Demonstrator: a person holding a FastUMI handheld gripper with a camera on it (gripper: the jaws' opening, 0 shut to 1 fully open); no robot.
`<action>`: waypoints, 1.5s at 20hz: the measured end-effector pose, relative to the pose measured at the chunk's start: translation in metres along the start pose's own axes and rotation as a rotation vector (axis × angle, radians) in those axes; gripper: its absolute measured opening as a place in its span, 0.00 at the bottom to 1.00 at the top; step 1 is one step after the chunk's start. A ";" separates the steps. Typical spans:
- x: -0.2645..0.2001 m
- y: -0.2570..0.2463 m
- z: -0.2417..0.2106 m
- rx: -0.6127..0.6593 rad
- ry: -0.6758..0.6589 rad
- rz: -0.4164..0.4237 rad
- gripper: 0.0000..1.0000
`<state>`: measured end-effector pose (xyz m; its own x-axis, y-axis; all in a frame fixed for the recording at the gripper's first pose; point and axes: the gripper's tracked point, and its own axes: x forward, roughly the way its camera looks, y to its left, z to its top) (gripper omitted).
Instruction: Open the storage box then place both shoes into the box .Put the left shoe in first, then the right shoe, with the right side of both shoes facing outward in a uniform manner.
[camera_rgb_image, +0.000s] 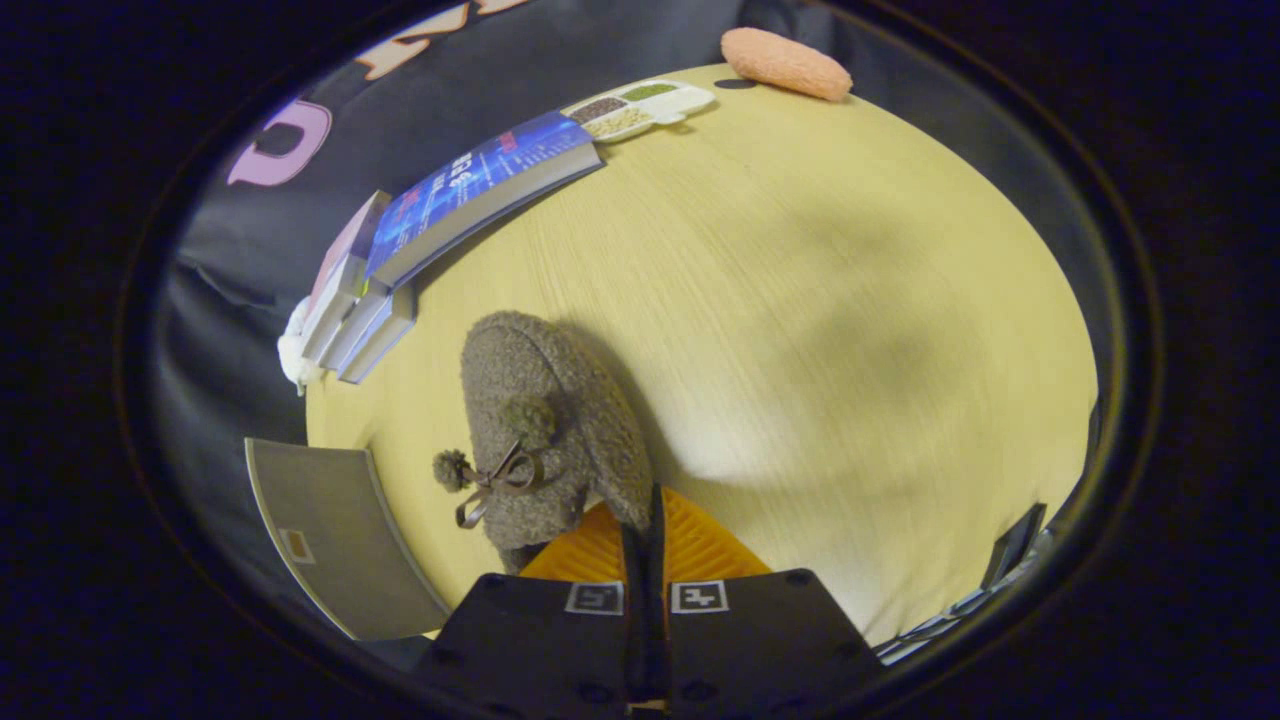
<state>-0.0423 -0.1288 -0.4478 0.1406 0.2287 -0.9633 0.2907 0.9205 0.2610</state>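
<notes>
Fuzzy grey-brown boucle shoe (550, 420) hung from my tongs (645, 525), whose two fingers were pressed nearly together with just a thin slit between, pinching what looked like the rim of the shoe's heel end. Toe pointed away from me, over the pale wood-grain worktop (850, 300). Soft slipper shape, rounded toe, small pompoms and a thin brown bow (495, 485) on top. Grey flat panel (330, 530) sat just left of the fingers, maybe the storage box or its lid; couldn't tell which, nor whether it was open.

Judgement: carry step, shoe going to the box. Fabric was floppy, so best to keep the pinch firm, move slow, avoid swinging, and turn the shoe so its right side faces outward before lowering it. Couldn't tell left shoe from right.

Beyond: glossy blue book (480, 190) leaning on stacked books (355, 310), white divided tray (640, 105) of grains, peach oval pad (785, 62) at the far edge.
</notes>
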 end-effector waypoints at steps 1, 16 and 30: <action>-0.001 0.002 0.000 0.014 -0.001 0.007 0.04; -0.109 0.142 0.000 0.049 -0.059 0.293 0.04; -0.134 0.326 -0.103 -0.075 0.056 0.432 0.04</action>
<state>-0.0639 0.1729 -0.2397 0.1823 0.6127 -0.7690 0.1462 0.7566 0.6374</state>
